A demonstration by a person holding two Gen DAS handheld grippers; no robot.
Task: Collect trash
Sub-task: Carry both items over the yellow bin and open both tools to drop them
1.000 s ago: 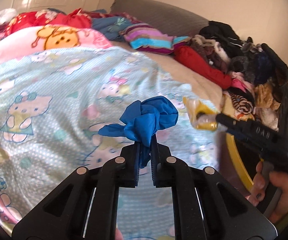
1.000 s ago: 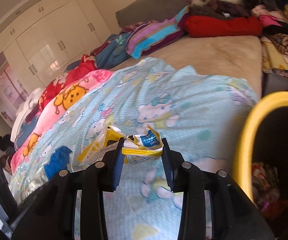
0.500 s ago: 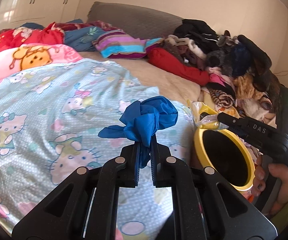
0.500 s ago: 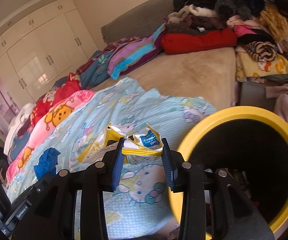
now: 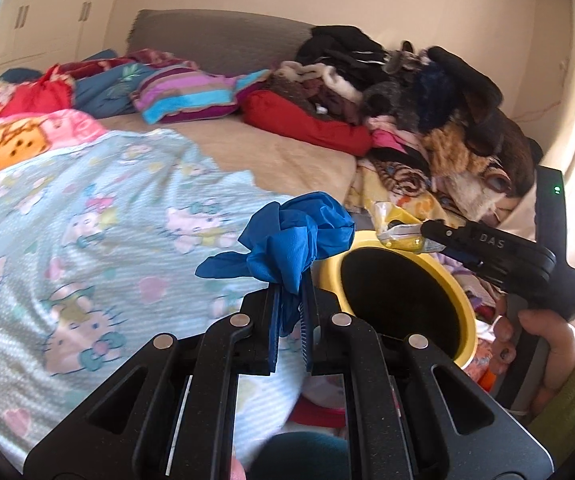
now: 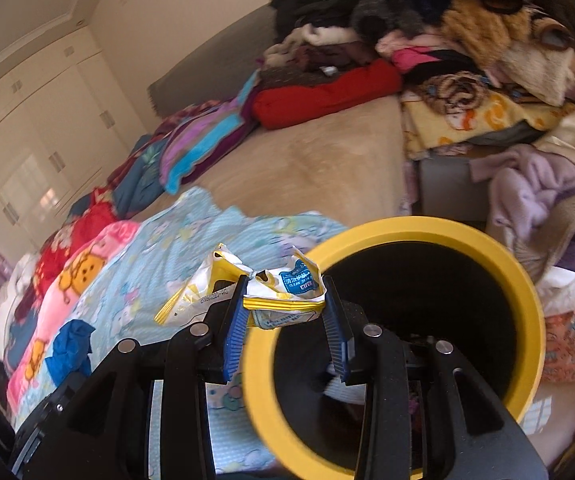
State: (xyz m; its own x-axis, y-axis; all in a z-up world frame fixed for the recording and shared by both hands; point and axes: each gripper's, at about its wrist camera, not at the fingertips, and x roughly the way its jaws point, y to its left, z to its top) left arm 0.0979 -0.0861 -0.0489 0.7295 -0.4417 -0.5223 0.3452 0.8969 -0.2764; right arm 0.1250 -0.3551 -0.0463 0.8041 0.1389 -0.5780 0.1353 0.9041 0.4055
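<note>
The left gripper (image 5: 290,292) pinches a blue glove (image 5: 295,240) beside the yellow rim of the bin (image 6: 487,244), near the bed edge. The right gripper (image 6: 283,300) grips a crumpled wrapper (image 6: 283,288) above the bin's dark mouth

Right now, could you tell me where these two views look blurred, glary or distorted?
Left wrist view: fisheye bends the wall, sunlight glares at the right edge, blue glove sharp. Right wrist view: blanket behind the wrapper is motion-smeared, wardrobe doors washed out, yellow bin rim soft.
</note>
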